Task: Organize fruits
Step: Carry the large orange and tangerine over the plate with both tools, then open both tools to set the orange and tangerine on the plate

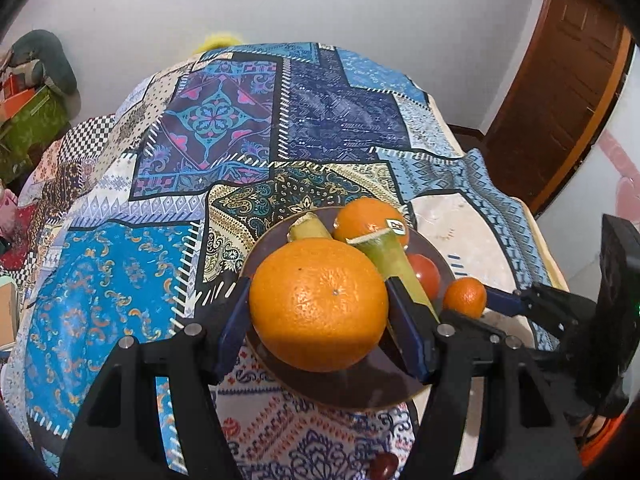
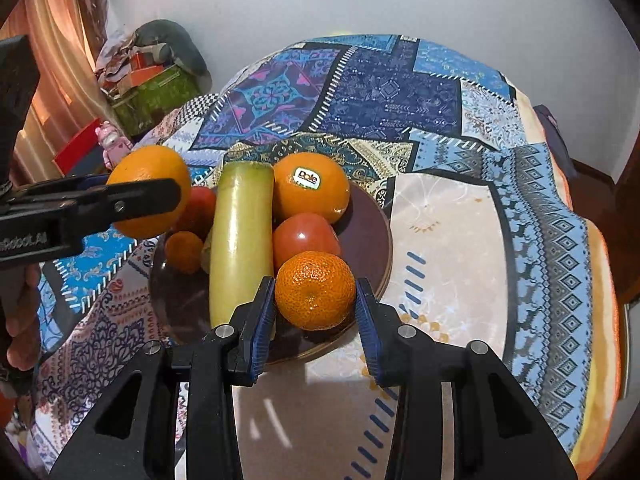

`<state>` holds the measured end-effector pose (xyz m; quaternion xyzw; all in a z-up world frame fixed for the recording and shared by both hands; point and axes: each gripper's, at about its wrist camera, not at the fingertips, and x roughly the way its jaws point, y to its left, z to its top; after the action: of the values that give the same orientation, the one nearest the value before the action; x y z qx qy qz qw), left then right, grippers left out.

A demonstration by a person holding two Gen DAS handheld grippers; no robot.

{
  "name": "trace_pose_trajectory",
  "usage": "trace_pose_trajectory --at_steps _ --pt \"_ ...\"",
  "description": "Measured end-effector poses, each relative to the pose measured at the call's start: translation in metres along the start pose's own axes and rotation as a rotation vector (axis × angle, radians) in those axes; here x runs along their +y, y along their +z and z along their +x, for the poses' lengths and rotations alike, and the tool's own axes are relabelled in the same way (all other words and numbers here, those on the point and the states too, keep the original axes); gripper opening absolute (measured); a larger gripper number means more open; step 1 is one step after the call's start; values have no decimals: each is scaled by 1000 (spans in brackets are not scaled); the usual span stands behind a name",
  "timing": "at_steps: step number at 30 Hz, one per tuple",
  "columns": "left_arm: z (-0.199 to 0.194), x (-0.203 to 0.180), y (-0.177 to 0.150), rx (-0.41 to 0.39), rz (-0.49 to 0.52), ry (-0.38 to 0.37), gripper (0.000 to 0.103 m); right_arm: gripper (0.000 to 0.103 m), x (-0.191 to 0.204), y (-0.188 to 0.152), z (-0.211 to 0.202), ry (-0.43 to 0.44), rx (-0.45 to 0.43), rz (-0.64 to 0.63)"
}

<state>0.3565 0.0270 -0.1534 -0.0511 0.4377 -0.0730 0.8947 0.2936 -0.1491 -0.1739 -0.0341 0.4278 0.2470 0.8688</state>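
Note:
A dark brown plate [image 2: 376, 240] on the patterned tablecloth holds fruit. My left gripper [image 1: 318, 308] is shut on a large orange [image 1: 318, 304] and holds it above the plate's near-left side; the same orange shows in the right wrist view [image 2: 148, 172]. My right gripper [image 2: 316, 300] is shut on a small mandarin [image 2: 316, 290] at the plate's near edge. On the plate lie a pale green vegetable [image 2: 242, 240], a stickered orange [image 2: 310, 188], a red tomato [image 2: 304, 236], another red tomato [image 2: 198, 210] and a second small mandarin [image 2: 184, 250].
The patchwork tablecloth [image 1: 224, 128] covers the table. A small dark red fruit [image 1: 383, 466] lies near the table's front edge. Boxes and clutter [image 2: 152, 80] stand at the far left; a wooden door [image 1: 560, 92] is at the right.

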Motion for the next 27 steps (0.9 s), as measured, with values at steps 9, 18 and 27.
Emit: trace_pose_trajectory --at_steps 9,18,27 --pt "17 -2 -2 11 13 -9 66 36 -3 -2 10 8 26 4" --pt "-1 -13 0 -38 56 -6 66 39 -3 2 1 12 7 12" --pt "-46 -13 -5 -72 60 -6 66 42 7 3 -33 18 -53 6"
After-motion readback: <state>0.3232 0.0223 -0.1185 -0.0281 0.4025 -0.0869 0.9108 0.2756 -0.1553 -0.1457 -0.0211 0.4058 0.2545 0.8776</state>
